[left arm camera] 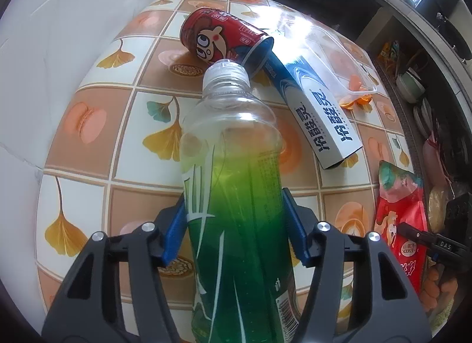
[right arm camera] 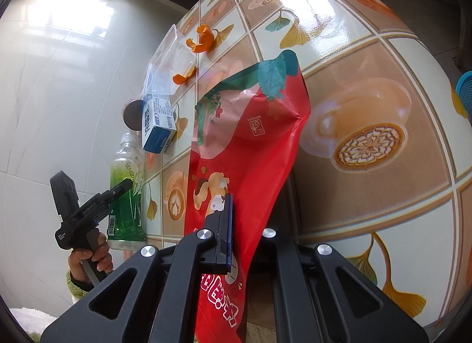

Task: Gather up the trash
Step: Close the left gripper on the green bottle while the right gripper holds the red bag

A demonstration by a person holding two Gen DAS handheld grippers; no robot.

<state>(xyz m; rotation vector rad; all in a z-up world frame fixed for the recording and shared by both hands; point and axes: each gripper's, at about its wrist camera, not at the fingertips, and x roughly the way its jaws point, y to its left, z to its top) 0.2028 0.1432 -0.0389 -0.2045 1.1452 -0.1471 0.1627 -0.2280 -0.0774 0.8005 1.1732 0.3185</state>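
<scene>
here the left tool (left arm camera: 236,225) stands with its blue pads (left arm camera: 174,236) against both sides of the green bottle (left arm camera: 236,210), pinching it low on the label; the bottle stands upright at the near edge of the surface (left arm camera: 88,142). the right tool (right arm camera: 236,225) is pressed together on the red snack bag (right arm camera: 244,142), which hangs just right of the bottle. beyond the bottle's cap lie the red can (left arm camera: 218,36) and the blue-and-white box (left arm camera: 318,113), touching each other; farther right of the bottle sit a clear tray (left arm camera: 339,57) and orange peel (left arm camera: 354,98). the step in hand looks like gripping the bottle; next it needs a straight lift clear of the can.
</scene>
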